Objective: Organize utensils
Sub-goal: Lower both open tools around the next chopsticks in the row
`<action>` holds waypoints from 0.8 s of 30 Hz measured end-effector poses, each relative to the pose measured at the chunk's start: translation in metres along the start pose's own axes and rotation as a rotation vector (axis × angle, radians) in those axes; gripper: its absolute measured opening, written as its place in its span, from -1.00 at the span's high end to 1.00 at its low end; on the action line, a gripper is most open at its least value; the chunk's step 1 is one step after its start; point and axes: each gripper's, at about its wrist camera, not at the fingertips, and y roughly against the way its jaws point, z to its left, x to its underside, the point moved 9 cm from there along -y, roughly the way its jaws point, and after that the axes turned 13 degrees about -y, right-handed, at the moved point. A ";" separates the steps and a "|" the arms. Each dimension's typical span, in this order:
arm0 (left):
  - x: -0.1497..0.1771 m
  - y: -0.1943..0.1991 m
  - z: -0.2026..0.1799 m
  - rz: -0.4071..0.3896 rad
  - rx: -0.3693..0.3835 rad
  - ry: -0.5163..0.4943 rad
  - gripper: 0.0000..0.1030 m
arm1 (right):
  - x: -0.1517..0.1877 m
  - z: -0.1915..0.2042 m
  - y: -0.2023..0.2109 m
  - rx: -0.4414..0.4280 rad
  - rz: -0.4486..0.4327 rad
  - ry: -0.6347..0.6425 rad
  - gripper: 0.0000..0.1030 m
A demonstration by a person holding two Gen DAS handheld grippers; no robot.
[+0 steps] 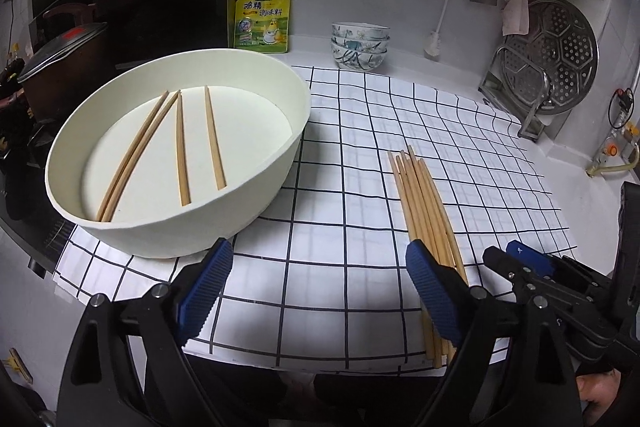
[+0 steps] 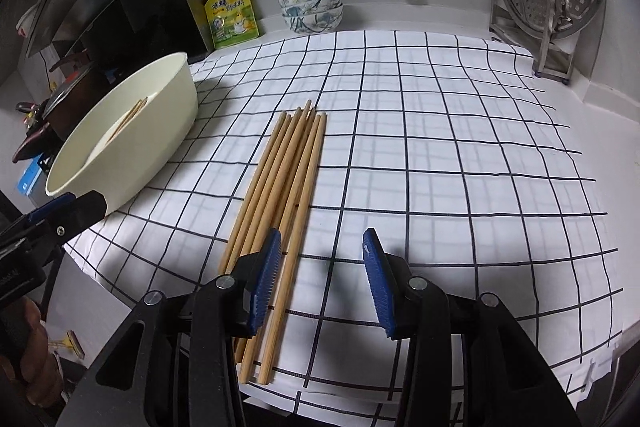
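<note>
A cream round bowl [image 1: 256, 183] sits on the checked cloth at the left, with several wooden chopsticks [image 1: 182, 147] lying in it; it also shows in the right wrist view [image 2: 168, 115]. A bundle of several wooden chopsticks [image 1: 426, 207] lies on the cloth to the right, also seen in the right wrist view [image 2: 288, 179]. My left gripper [image 1: 320, 263] is open and empty, between bowl and bundle. My right gripper [image 2: 322, 251] is open and empty, its left finger over the bundle's near end; it also shows in the left wrist view [image 1: 520, 259].
A white cloth with black grid [image 2: 440, 147] covers the counter. A stack of patterned bowls [image 1: 360, 45], a yellow seasoning pouch [image 1: 262, 19] and a metal steamer plate on a rack [image 1: 548, 63] stand at the back. A dark pot [image 1: 60, 67] stands left.
</note>
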 end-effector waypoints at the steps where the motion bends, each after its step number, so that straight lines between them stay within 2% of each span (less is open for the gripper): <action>1: 0.001 -0.001 0.000 0.003 -0.003 0.000 -0.69 | 0.001 0.001 -0.002 0.003 0.006 0.008 0.21; 13: 0.013 -0.013 -0.009 0.044 -0.002 -0.004 -0.69 | 0.012 0.006 -0.023 0.080 0.037 0.101 0.21; 24: 0.017 -0.020 -0.021 0.072 0.007 -0.029 -0.69 | 0.013 -0.003 -0.023 0.081 0.039 0.099 0.21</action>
